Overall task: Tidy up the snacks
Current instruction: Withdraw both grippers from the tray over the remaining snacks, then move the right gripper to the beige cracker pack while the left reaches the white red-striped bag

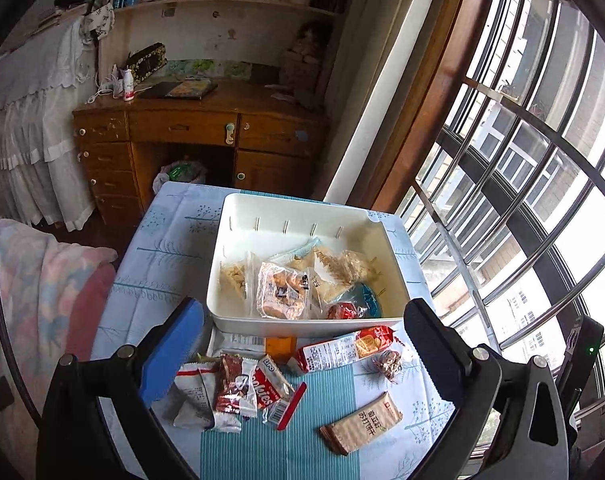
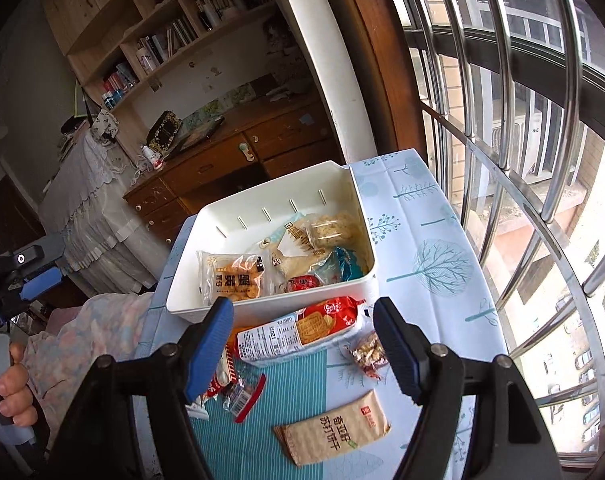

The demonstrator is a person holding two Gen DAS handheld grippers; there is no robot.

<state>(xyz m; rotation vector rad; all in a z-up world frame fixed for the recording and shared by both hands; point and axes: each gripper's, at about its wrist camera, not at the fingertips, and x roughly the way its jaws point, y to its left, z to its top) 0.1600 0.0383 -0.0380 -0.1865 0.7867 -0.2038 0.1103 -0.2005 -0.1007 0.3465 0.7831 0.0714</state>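
Both grippers, left (image 1: 302, 344) and right (image 2: 302, 340), gape wide, empty.

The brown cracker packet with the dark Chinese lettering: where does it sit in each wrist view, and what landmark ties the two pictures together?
Left wrist view: the brown cracker packet lies low and right of centre on the tablecloth, apart from the other wrappers.
Right wrist view: the same packet lies low and centre, between the open tongs.
Shared landmark: the white bin of snacks, beyond the packet in both views.
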